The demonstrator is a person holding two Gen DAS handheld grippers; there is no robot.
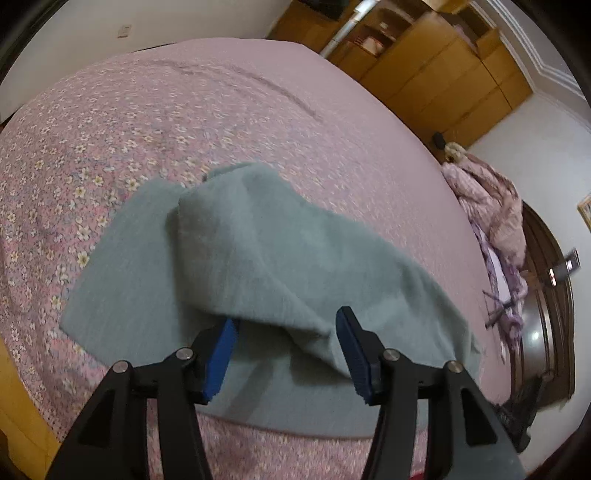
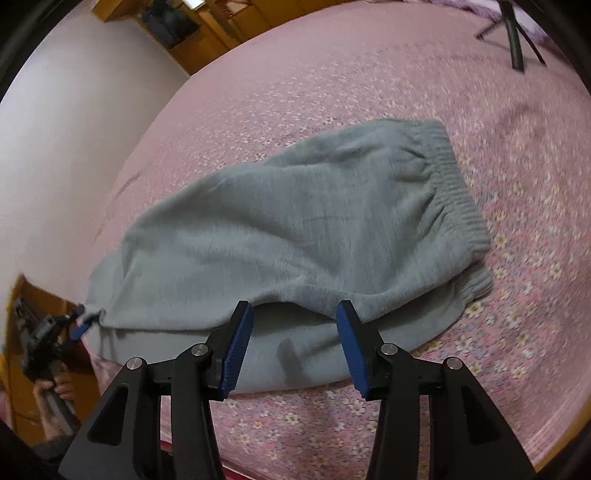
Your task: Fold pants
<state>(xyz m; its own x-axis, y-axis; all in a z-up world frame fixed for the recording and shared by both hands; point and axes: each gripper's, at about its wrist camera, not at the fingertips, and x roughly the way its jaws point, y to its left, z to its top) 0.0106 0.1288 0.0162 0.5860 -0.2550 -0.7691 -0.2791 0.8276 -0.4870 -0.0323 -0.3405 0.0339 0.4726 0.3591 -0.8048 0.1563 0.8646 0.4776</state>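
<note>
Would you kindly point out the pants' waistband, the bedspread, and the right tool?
waistband [image 2: 456,192], right wrist view, on the ribbed elastic.
bedspread [image 2: 517,147], right wrist view, bare floral fabric beyond the pants.
right tool [image 2: 294,345], right wrist view, midway between its blue fingertips.

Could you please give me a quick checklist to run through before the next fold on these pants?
1. Left tool open: ok, its fingers stand apart with the upper layer's edge in the gap.
2. Right tool open: ok, fingers apart at the same raised edge.
3. Either tool clamped on cloth: not ok, neither is closed.
4. Pants already folded once: ok, one layer lies over the other and the waistband shows doubled.
5. Layers flat and aligned: not ok, the upper layer bulges and the lower one sticks out along the near side.
6. Bedspread free beyond the pants: ok, though the tripod stands at the far edge.
</note>
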